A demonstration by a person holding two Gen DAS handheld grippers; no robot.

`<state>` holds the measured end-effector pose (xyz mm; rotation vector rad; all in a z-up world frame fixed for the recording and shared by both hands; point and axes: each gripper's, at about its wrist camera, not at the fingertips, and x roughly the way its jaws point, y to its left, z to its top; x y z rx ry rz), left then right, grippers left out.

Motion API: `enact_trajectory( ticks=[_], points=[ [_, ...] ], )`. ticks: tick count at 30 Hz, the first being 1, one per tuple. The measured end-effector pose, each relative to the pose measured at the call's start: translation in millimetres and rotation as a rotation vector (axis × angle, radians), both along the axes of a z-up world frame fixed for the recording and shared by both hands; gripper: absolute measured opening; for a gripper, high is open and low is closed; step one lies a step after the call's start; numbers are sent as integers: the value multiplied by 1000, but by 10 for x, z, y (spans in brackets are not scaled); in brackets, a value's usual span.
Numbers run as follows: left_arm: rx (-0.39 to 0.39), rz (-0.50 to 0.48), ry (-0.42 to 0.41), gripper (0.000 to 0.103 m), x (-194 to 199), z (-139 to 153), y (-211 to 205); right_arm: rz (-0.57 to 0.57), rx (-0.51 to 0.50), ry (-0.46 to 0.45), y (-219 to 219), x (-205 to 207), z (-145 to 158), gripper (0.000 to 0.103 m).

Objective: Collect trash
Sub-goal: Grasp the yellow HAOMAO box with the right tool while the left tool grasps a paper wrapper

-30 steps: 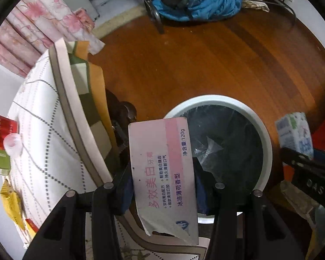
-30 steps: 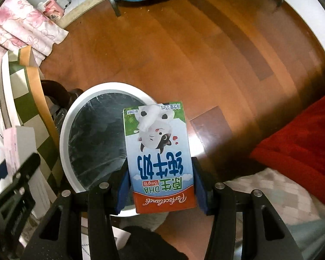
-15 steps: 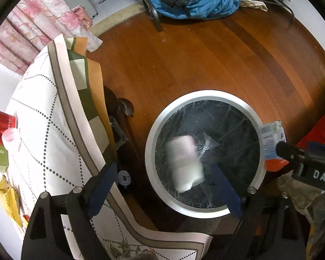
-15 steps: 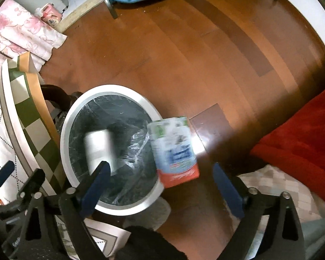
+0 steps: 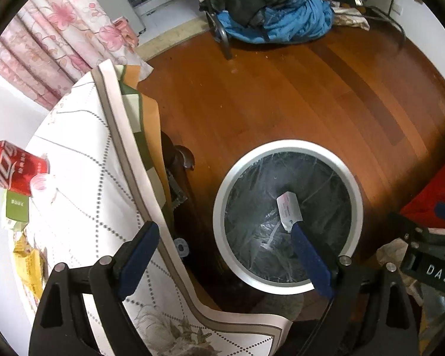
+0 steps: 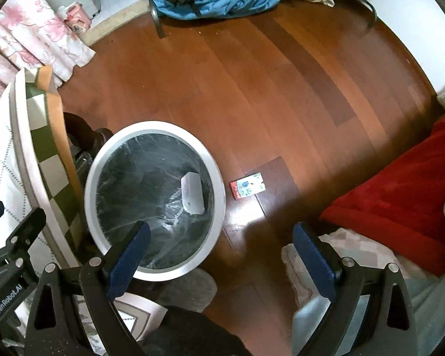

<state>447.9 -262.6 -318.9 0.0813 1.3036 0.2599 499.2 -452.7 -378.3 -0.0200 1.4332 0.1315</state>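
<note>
**Blue pads spread wide, nothing held**

Blue-padded fingers of the left gripper [image 5: 225,258] stand far apart and empty above the table's edge, one pad over the tablecloth [image 5: 83,207], the other over the trash bin [image 5: 287,216]. Straight ahead of that pad, down inside the black liner, the pink-and-white toothpaste box [image 5: 288,211] leans on end toward the bin's middle.

Likewise the right gripper [image 6: 219,250] is fully spread and grips nothing. Its left pad hangs over the near rim of the bin [image 6: 154,195], its right pad over the wooden floor [image 6: 252,89] by a red blanket [image 6: 400,207]. Between the pads and farther out, the milk carton [image 6: 247,189] lies flat on the floor just beside the bin's right rim, outside it.

On the table, well to the left of the left gripper, a red soda can [image 5: 14,169] lies near the far edge with a small clear cup [image 5: 40,184] touching it, a green carton [image 5: 16,207] just nearer, and yellow wrappers [image 5: 29,261] along the left edge.
</note>
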Motion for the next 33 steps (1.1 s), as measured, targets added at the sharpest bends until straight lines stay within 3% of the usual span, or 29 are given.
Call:
enact_trajectory(
  ticks=[17,26,30,33],
  points=[
    [-59,71,-219,91,-680,1267,518,38,77,-180,323,-655,1388,98],
    [-75,134,-341,91,-1169,1947,996,85,200,-279,827,-1098,2198,98],
    [-29,239,-359,91,-1587,2079,1532,172,255,-247,1394,-1379,2174,99],
    [13,353,-322,91,-1976,1949,2026,242,283,-188,1953,-1625,1953,99]
  ],
)
